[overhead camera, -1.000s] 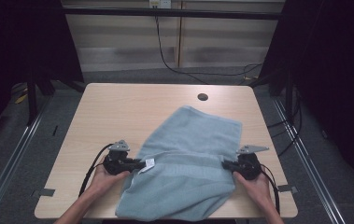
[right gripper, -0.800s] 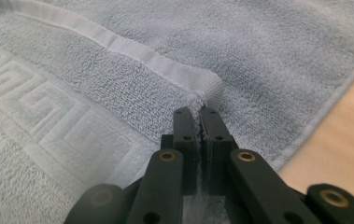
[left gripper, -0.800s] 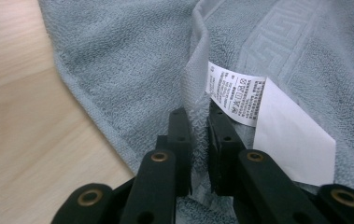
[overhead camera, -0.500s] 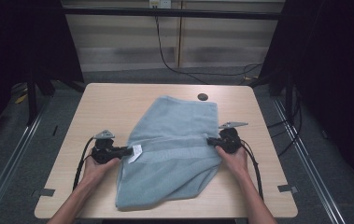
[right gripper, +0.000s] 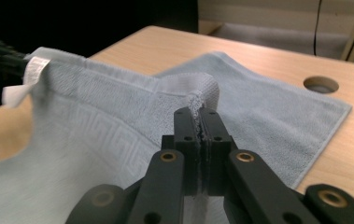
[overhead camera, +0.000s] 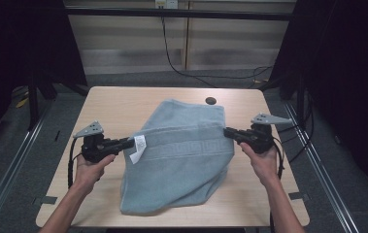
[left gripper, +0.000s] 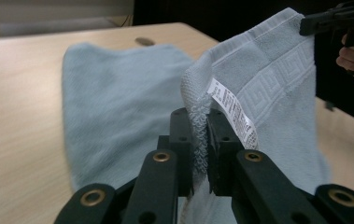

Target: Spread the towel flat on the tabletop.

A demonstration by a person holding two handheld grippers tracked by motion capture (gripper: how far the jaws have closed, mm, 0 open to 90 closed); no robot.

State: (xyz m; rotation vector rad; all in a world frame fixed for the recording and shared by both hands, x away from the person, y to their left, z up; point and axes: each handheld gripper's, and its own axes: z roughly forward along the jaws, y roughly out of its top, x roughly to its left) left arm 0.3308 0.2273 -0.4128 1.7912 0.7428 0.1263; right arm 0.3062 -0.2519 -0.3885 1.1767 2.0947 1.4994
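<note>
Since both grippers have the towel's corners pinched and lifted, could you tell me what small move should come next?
Probably carry both corners forward toward the far edge. The left gripper and right gripper each clamp a corner of the towel, its near half hangs raised, and the far half lies flat on the table.

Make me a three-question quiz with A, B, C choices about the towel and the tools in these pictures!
1. Where is the round hole in the table?
A. near the far edge
B. near the person's edge
C. under the left hand

2. What colour is the towel?
A. red
B. light blue-grey
C. yellow

3. What are the left tool and right tool doing?
A. lying open on the table
B. each pinching a towel corner
C. both holding a cup

Answers: 1 A, it sits beyond the towel's far edge. 2 B, pale blue-grey cloth in every view. 3 B, cloth is squeezed between each pair of jaws.
</note>
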